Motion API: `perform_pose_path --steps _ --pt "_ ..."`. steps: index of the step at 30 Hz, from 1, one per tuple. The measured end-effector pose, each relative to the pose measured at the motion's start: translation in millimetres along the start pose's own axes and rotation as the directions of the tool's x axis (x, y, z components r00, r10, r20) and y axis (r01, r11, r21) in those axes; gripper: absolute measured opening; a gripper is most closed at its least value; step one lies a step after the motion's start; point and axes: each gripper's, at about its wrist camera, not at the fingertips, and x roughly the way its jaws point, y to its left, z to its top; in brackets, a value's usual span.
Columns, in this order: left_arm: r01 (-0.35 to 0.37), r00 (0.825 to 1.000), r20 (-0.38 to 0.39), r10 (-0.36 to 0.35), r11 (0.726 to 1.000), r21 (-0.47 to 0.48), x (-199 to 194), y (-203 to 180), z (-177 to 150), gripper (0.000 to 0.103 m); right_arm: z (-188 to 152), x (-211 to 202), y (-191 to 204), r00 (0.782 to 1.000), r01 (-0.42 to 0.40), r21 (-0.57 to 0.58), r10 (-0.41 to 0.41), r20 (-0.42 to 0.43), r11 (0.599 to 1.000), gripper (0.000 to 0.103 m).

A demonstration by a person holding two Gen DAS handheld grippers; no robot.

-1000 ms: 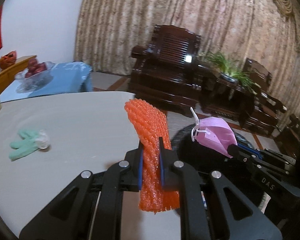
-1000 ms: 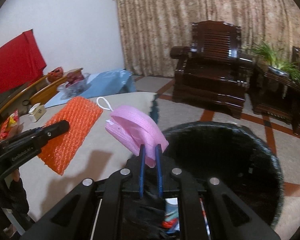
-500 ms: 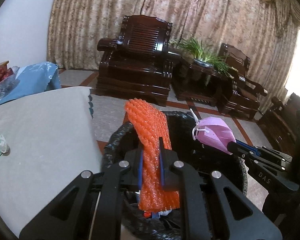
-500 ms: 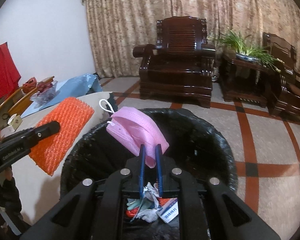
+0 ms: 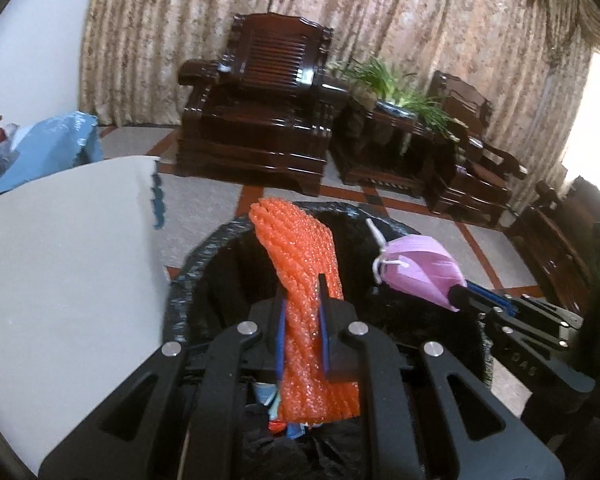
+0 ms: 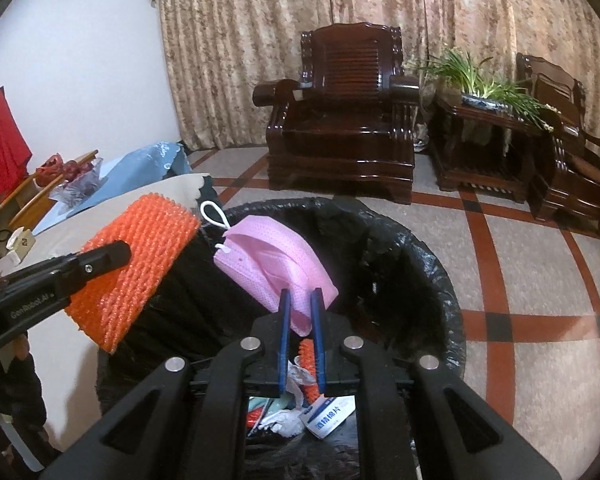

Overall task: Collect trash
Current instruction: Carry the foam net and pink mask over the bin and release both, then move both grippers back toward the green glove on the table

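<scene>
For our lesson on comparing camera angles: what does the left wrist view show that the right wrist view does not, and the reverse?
Only the left wrist view shows the orange foam net edge-on between the left claw pads, which have just eased slightly apart.

Only the right wrist view shows a red cloth by the wall and a white packet among the litter in the bin.

Both show the black-lined bin below, the pink face mask pinched in the right claw, the armchair and the curtain.
</scene>
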Motion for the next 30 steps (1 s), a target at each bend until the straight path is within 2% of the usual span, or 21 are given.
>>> perform_pose_path --steps 1,2,3,5,6,8,10,13,15,22,30 --pt "-0.004 1.000 0.000 0.004 1.000 0.003 2.0 -0.4 0.3 0.018 -0.5 1.4 -0.5 1.000 0.005 -0.002 -0.005 -0.006 1.000 0.013" --pt "0.003 1.000 0.000 -0.003 1.000 -0.006 3.6 2.3 1.0 0.032 -1.3 2.5 -1.5 1.000 0.016 -0.002 -0.016 -0.011 1.000 0.015" --pt "0.013 1.000 -0.003 -0.013 1.000 -0.018 4.7 3.9 0.9 0.052 -2.4 3.8 -4.2 1.000 0.024 0.001 -0.024 -0.016 1.000 0.023" --pt "0.019 1.000 0.001 -0.019 0.999 -0.043 5.3 8.0 0.4 0.058 -5.2 4.6 -8.0 0.999 0.027 0.007 -0.027 -0.024 1.000 0.041" --pt "0.019 1.000 -0.001 -0.019 0.999 -0.048 4.8 10.5 -0.2 0.060 -6.5 3.7 -10.2 0.999 0.038 0.011 -0.038 -0.022 0.999 0.053" --pt "0.007 1.000 0.000 -0.007 0.998 -0.055 2.5 15.8 -0.8 0.064 -8.4 0.2 -14.3 0.999 0.048 0.020 -0.047 -0.011 0.999 0.064" --pt "-0.013 1.000 0.012 0.014 0.998 -0.057 -2.7 20.3 -0.8 0.069 -9.7 -4.3 -18.4 0.998 0.064 0.035 -0.065 0.004 0.997 0.082" --pt "-0.065 0.997 0.047 0.068 0.997 -0.048 -19.5 31.6 -0.7 0.081 -8.6 -12.6 -20.2 0.997 0.068 0.060 -0.070 0.033 0.996 0.093" --pt "-0.111 0.991 0.073 0.114 0.993 -0.044 -33.4 39.1 0.2 0.088 -6.2 -17.3 -16.7 0.997 0.062 0.061 -0.065 0.052 0.996 0.095" --pt "-0.232 0.964 0.108 0.242 0.967 -0.103 -78.1 88.3 -3.0 0.090 4.1 -19.4 18.4 0.997 -0.002 0.006 0.002 0.084 1.000 0.096" --pt "-0.377 0.910 0.114 0.398 0.911 -0.169 -130.3 156.9 -19.8 0.090 11.3 2.4 94.4 0.988 -0.127 -0.086 0.134 0.072 0.988 0.096"
